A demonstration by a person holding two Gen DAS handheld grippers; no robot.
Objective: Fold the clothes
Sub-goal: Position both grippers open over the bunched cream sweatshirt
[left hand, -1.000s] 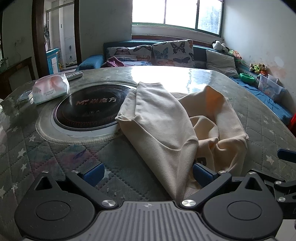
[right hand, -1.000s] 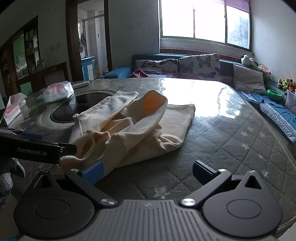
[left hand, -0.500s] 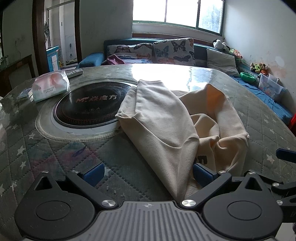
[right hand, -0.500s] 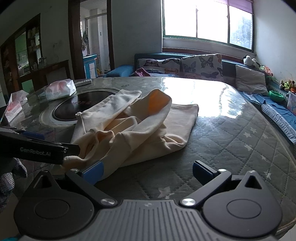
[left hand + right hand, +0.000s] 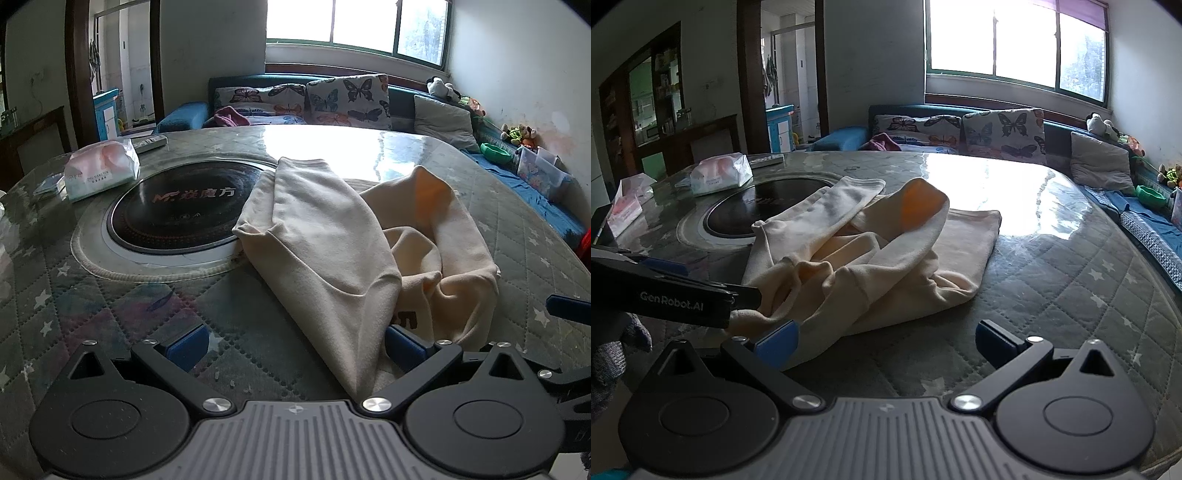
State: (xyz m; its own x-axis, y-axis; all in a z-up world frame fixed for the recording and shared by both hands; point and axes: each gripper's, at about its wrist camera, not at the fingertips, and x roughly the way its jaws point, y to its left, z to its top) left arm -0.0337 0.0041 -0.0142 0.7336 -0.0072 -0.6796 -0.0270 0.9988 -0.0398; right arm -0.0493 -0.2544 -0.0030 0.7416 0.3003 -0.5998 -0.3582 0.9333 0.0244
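left gripper [image 5: 295, 341] wide apart, cream garment [image 5: 332, 243] draped over its right finger; right gripper [image 5: 884, 341] wide apart, left finger touching cloth

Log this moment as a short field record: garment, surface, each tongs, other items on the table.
garment: cream garment, crumpled, not yet folded, near table edge
surface: round table with quilted star cover under clear sheet
hob: black round inset, garment overlaps its edge
left tongs: open, cloth lying between the fingers
right tongs: open, left finger touching cloth
other: tissue pack
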